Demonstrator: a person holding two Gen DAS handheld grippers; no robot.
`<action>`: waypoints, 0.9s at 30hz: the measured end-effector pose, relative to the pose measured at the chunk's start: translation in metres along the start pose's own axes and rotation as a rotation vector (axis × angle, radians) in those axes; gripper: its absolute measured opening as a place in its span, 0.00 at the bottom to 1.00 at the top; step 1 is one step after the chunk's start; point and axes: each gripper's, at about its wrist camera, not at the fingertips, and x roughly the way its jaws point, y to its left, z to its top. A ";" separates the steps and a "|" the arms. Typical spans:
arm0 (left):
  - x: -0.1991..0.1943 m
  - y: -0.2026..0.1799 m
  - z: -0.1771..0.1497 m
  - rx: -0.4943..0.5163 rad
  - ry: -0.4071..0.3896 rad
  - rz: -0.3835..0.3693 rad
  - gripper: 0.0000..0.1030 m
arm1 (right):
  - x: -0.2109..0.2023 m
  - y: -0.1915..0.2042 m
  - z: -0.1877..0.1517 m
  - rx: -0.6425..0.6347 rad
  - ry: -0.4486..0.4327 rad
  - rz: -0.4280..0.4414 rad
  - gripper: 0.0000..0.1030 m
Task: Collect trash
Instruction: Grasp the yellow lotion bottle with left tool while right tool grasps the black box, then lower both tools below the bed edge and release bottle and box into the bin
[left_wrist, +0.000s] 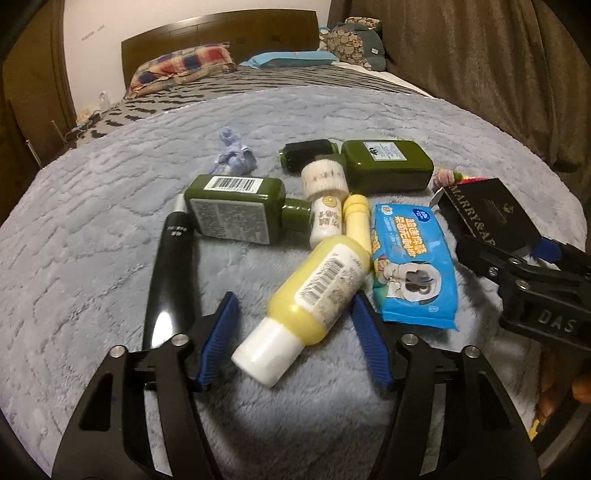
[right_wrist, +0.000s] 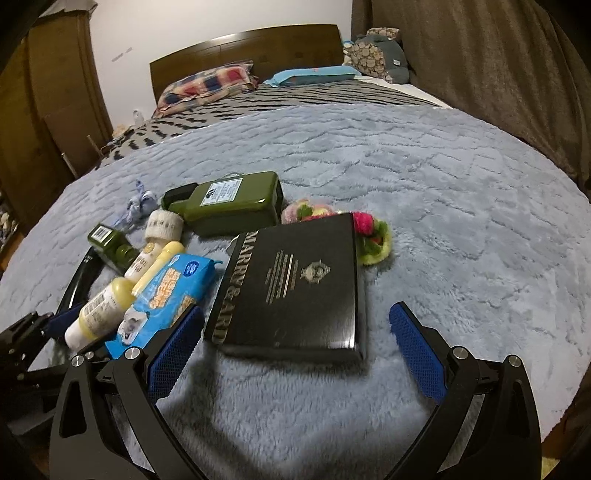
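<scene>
The left hand-held gripper (left_wrist: 293, 314) is straddling the yellow bottle (left_wrist: 306, 301) on the bed (left_wrist: 92, 229), jaws spread, pads not yet touching; the bottle's long axis is running diagonally between them. The right hand-held gripper (right_wrist: 295, 339) is gaping before the black box (right_wrist: 295, 284).

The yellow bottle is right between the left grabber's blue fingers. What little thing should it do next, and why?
Probably close on it. The yellow bottle lies between the left gripper's blue pads, which don't seem to press it yet. Squeezing gently should catch it before lifting.
</scene>
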 end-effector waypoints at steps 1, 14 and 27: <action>0.001 0.000 0.002 0.000 0.001 -0.004 0.53 | 0.002 0.000 0.002 -0.004 0.001 -0.001 0.97; -0.008 -0.003 -0.008 -0.022 0.002 0.010 0.31 | -0.003 0.004 -0.005 -0.087 -0.004 -0.018 0.74; -0.064 -0.018 -0.055 -0.064 -0.032 0.043 0.31 | -0.062 -0.003 -0.046 -0.139 -0.028 0.046 0.73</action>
